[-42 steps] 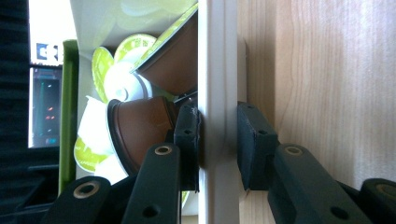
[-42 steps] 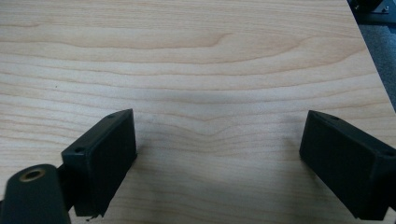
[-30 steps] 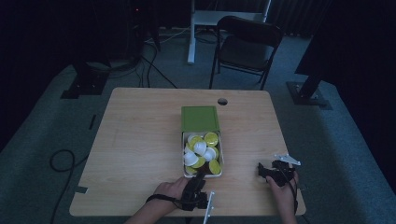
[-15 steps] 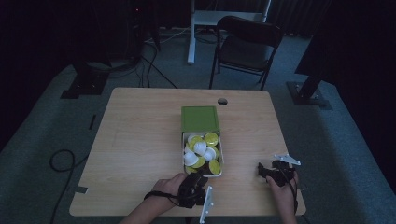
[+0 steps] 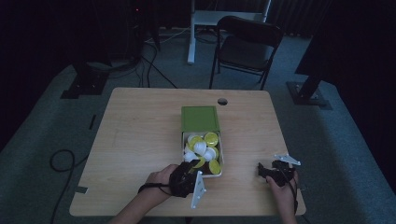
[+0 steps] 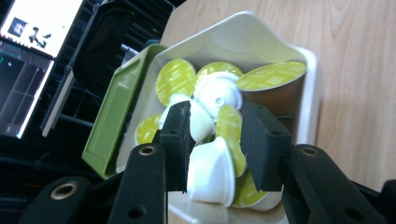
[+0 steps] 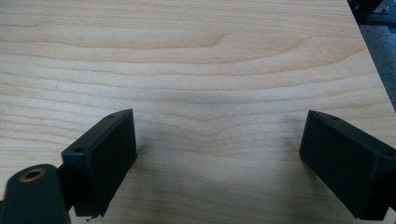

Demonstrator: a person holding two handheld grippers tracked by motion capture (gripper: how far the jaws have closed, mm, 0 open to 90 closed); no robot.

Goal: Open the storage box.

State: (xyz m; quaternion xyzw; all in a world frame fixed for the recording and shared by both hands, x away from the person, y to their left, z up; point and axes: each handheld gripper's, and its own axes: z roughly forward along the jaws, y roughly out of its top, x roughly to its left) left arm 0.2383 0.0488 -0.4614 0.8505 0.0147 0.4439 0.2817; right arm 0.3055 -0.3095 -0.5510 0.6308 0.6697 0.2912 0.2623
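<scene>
A white box near the table's middle holds several white coffee capsules with yellow-green foil lids. Its green lid lies at the far end. My left gripper hangs at the box's near end, and its pads are shut on a white capsule that lies on its side, foil lid against the right-hand pad. My right gripper rests low over bare wood at the front right, jaws wide open with nothing between them.
The wooden table has a round cable hole at its far edge. Behind it stand a black folding chair and a white desk leg. Cables lie on the carpet at the left.
My left hand has risen and moved from the table's front edge toward the near end of the box. The right hand has stayed in place.
</scene>
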